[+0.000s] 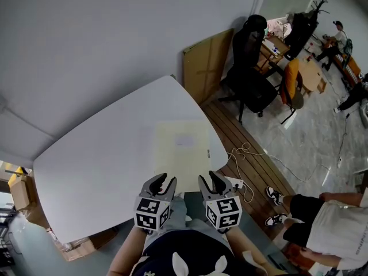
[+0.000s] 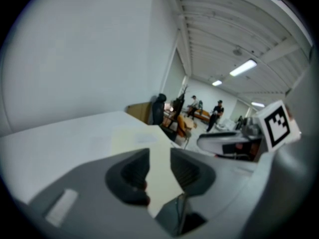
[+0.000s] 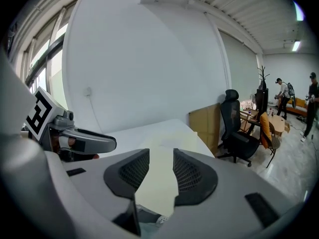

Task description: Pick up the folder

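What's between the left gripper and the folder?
Only bare table separates the left gripper from the folder, clearest in the head view.

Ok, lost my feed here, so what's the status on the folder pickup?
Left claw open, right claw open, both empty. Folder flat on table, just ahead, not gripped. Nothing in the way.

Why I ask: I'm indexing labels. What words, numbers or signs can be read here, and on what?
Nothing reads clearly.
Folder: pale label patch, too faint to read.
Table edge: small dark mark, too small to read.
Left gripper, right gripper: black-and-white square markers, no letters.
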Demonstrator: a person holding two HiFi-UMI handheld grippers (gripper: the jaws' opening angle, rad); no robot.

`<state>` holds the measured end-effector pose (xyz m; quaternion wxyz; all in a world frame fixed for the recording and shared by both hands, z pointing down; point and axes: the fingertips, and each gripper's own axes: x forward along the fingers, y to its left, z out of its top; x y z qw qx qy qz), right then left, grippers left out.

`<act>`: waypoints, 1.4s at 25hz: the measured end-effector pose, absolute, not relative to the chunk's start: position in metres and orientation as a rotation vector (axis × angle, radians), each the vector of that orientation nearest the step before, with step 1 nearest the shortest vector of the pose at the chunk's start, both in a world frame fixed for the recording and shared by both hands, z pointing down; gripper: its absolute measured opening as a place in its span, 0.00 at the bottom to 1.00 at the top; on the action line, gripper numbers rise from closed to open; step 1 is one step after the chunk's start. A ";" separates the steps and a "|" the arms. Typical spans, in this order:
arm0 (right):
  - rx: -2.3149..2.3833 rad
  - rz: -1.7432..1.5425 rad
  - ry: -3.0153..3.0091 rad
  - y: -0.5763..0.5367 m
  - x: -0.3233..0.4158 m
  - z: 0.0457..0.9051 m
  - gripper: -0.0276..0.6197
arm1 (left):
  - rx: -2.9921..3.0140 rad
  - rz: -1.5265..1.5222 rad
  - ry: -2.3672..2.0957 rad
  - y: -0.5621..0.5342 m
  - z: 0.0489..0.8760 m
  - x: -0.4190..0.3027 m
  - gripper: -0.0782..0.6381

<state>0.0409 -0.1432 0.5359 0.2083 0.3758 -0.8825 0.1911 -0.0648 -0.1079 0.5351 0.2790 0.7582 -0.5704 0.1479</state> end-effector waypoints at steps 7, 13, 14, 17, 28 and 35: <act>1.027 0.579 -2.415 -0.152 0.040 0.550 0.30 | 2.004 0.426 -1.509 -0.117 0.546 -0.072 0.31; 1.022 0.630 -2.381 -0.158 0.039 0.561 0.35 | 1.990 0.445 -1.477 -0.122 0.556 -0.079 0.35; 1.020 0.634 -2.375 -0.159 0.039 0.562 0.35 | 1.987 0.451 -1.477 -0.123 0.558 -0.081 0.35; 1.009 0.646 -2.358 -0.162 0.039 0.566 0.37 | 1.979 0.460 -1.470 -0.126 0.561 -0.084 0.36; 0.974 0.707 -2.300 -0.173 0.038 0.589 0.41 | 1.946 0.497 -1.421 -0.137 0.584 -0.091 0.40; 0.964 0.735 -2.267 -0.176 0.039 0.600 0.42 | 1.903 0.524 -1.411 -0.137 0.599 -0.100 0.42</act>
